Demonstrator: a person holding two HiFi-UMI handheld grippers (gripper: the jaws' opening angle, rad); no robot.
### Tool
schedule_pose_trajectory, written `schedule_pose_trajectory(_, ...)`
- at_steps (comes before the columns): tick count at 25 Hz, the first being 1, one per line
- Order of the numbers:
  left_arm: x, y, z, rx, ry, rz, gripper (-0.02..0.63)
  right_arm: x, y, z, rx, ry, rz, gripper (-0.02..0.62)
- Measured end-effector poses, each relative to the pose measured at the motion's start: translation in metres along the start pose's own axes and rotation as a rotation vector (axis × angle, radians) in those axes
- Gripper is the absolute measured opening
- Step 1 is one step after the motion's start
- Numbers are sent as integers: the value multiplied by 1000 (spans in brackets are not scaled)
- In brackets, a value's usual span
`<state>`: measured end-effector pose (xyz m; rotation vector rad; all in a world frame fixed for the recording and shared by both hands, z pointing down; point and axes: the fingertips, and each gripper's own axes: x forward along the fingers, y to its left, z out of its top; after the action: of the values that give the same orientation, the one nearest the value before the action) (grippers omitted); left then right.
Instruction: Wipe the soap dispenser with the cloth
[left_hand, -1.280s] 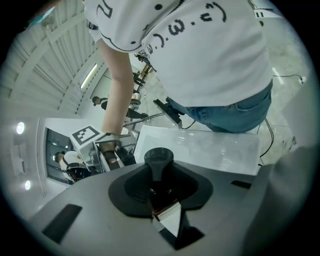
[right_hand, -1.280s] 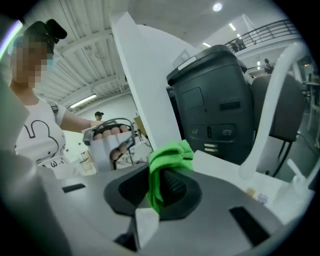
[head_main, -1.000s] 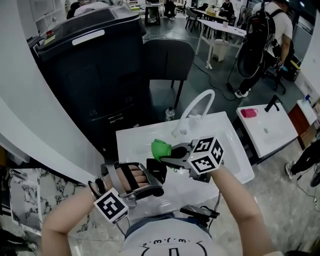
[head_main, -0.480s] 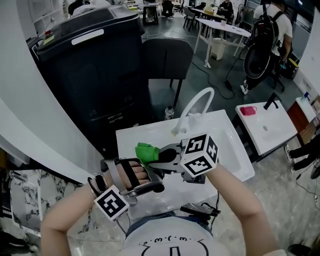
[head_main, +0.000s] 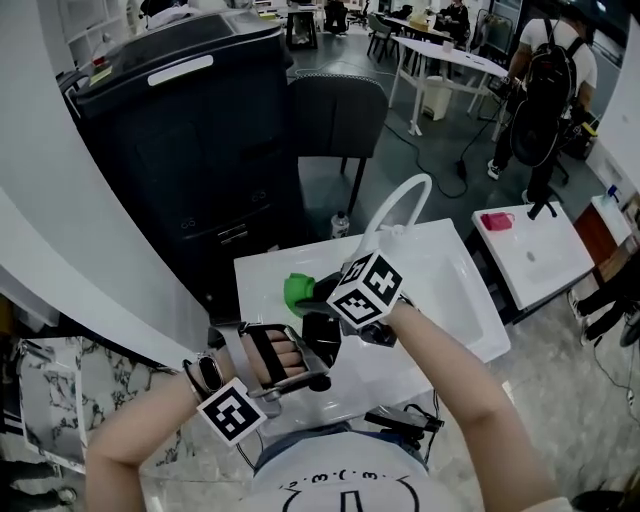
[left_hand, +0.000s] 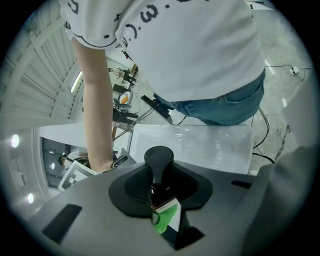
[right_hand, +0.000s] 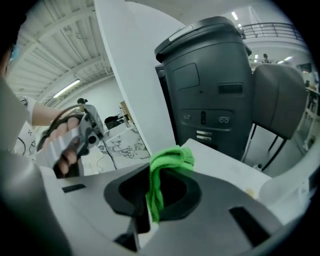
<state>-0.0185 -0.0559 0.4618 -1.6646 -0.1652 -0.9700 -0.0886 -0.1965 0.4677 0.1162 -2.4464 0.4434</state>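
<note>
— Which one's got the bottle?

— The left gripper (left_hand: 165, 192). Its jaws are clamped on the black plastic soap dispenser (left_hand: 159, 157), gripping the body low down, so the rounded pump head sticks out beyond the pads. It's held in the air over the near left part of the white rectangular sink top (head_main: 455, 310), close in front of the person.

— And the rag?

— The crumpled bright green cloth (right_hand: 170, 160) is pinched in the right gripper (right_hand: 159, 192). Those jaws are closed on it. A twisted strip runs down between them and the bunched end pokes out past the tips.

— Are the two touching?

— The cloth sits just to the far left of the dispenser, very close. Whether it's actually against the bottle I can't tell, because the right gripper's own body is in the way.

— What's around them?

— A white arched tap (head_main: 397, 205) rises at the far edge of the sink. Beyond it, to the far left, stands a big dark grey bin-shaped cabinet (head_main: 180, 130), with a dark padded chair (head_main: 335, 110) beside it on the right. Off to the right is a second white basin (head_main: 535, 265) with a small pink thing (head_main: 496, 223) on it. Further off there's a person wearing a black backpack (head_main: 545, 90).
</note>
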Motion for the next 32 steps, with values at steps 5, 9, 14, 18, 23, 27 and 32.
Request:
schedule_pose_trajectory(5, -8, 3, 2, -90, -17, 34, 101, 1, -18, -8, 15, -6, -64, 51)
schedule_pose_trajectory(9, -28, 25, 0, -372, -96, 137, 101, -18, -26, 6, 2, -133, -102, 51)
schedule_pose_trajectory(14, -70, 73, -26, -853, -258, 390, 100, -40, -27, 5, -46, -268, -135, 49)
schedule_pose_trajectory(18, -105, 113, -71, -1282, -414, 616, 94, -39, -22, -3, -44, -357, -151, 49)
schedule_pose_trajectory(23, -126, 135, -130, -1701, -590, 754, 92, -32, 1, 9, -26, -488, -101, 49)
schedule_pose_trajectory(27, -117, 138, -153, -1875, -614, 731, 92, -38, 16, 31, -45, -594, -62, 49)
schedule_pose_trajectory(32, -110, 139, -166, -1990, -676, 724, 92, -36, 23, 31, -46, -611, -44, 49)
